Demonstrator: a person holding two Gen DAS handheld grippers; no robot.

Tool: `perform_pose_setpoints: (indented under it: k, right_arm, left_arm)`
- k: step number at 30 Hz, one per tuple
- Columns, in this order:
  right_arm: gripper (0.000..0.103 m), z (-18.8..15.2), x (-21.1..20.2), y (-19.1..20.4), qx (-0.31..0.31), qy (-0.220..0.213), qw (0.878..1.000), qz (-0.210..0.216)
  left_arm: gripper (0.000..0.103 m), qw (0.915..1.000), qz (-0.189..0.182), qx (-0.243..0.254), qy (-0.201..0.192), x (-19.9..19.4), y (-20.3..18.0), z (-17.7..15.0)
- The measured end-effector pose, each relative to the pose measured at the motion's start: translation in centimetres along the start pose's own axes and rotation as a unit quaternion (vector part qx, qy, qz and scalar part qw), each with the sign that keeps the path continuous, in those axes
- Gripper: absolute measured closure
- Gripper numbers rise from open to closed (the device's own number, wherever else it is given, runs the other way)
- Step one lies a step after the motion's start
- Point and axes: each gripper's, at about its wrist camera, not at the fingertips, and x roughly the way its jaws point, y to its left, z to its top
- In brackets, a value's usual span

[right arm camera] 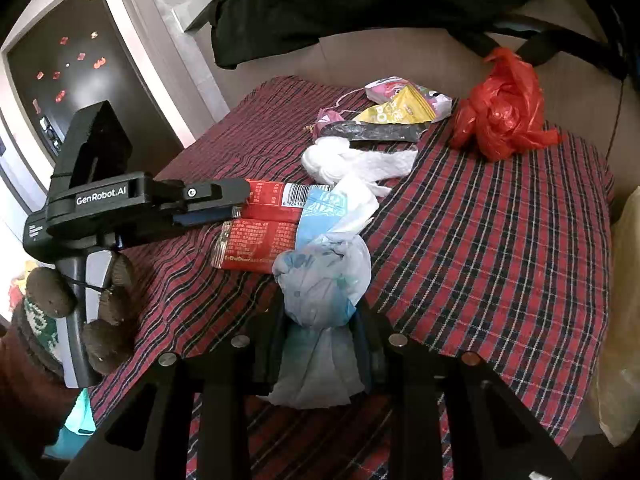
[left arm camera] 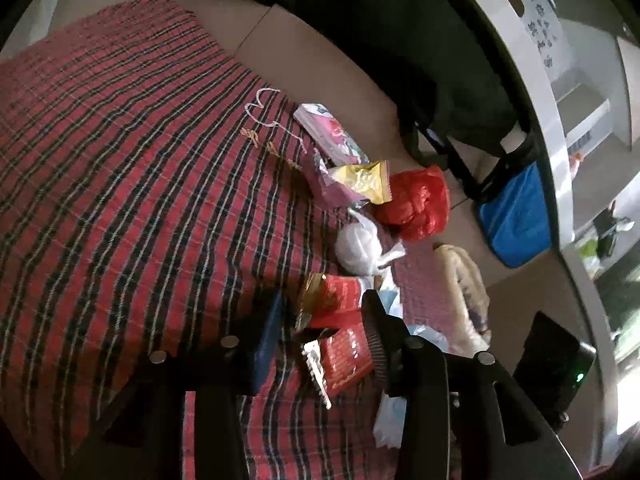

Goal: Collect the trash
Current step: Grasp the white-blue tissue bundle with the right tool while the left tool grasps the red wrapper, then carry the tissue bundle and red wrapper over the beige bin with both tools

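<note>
Reaching in from the left of the right wrist view, the left tongs [right arm camera: 240, 200] lie nearly level over the counter [right arm camera: 500, 240], which wears a red plaid cloth. A gloved hand [right arm camera: 92, 308] wraps the handle below them, fingers curled round it. Their jaws stand moderately apart around the end of a red snack wrapper [right arm camera: 264, 236]; the left wrist view shows that wrapper [left arm camera: 340, 332] lying between the two fingers, with no pad clearly pressing on it.

The right tongs [right arm camera: 320, 344] point steeply down at the near edge of the cloth. Their jaws are narrow and pinch a crumpled pale-blue and grey plastic bag [right arm camera: 324, 280], which bulges up above the fingers and hangs below them.

More trash sits further along the cloth: a white knotted bag [right arm camera: 344, 162], a black strip wrapper [right arm camera: 376, 132], a yellow packet [right arm camera: 400, 110], a pink package [right arm camera: 384, 86] and a scrunched red plastic bag [right arm camera: 500, 112] near the far right corner. A light-blue wrapper [right arm camera: 320, 212] lies beside the red one.
</note>
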Motion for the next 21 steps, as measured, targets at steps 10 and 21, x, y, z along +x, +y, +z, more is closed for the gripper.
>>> perform_pose_setpoints:
  k: [10,21]
  right_arm:
    - [0.076,-0.1,-0.5,-0.5,0.014,-0.002,1.000,0.012]
    - [0.076,-0.2,-6.1,-2.3,0.027,-0.070,0.997,-0.035]
  left_arm:
    - [0.077,0.9989,0.040,0.019,0.013,1.4,-2.5,0.4]
    - [0.079,0.9709,0.136,0.165,-0.108,-2.2,-11.5,-2.9]
